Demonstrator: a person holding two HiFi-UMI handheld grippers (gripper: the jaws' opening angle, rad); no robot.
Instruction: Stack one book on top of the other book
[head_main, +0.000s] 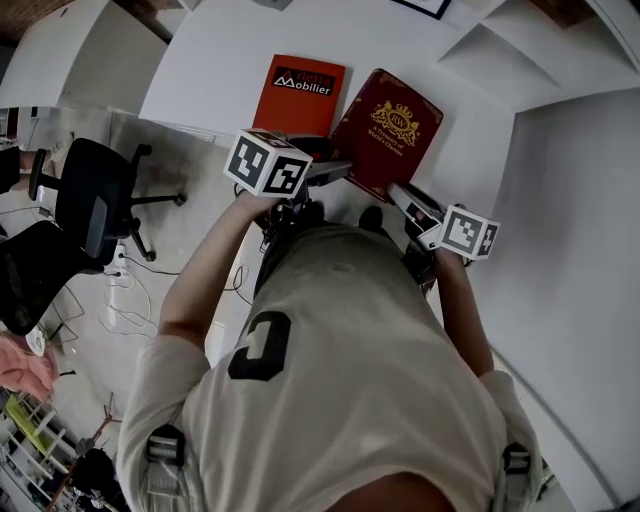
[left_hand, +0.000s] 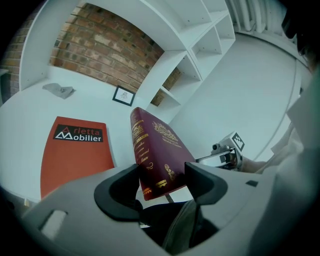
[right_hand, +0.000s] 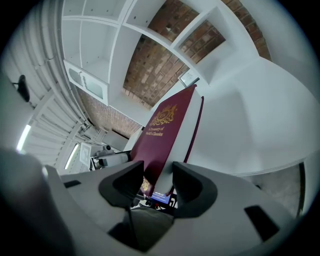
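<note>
A maroon hardcover book (head_main: 392, 122) with a gold crest hangs tilted above the white table (head_main: 215, 75), held at its near edge from both sides. My left gripper (head_main: 335, 172) is shut on its near left corner, and the spine (left_hand: 142, 145) stands between the jaws of the left gripper (left_hand: 162, 176). My right gripper (head_main: 402, 196) is shut on the near right corner; in its own view the right gripper (right_hand: 157, 177) clamps the cover (right_hand: 167, 127). An orange book (head_main: 306, 88) lies flat on the table to the left, and the left gripper view shows the orange book (left_hand: 75, 152) beside the raised one.
Two black office chairs (head_main: 95, 195) stand on the floor at the left, beyond the table's near edge. A small framed picture (left_hand: 123, 95) and a grey scrap (left_hand: 59, 90) sit at the table's back. White shelves (left_hand: 192, 55) and a brick wall rise behind.
</note>
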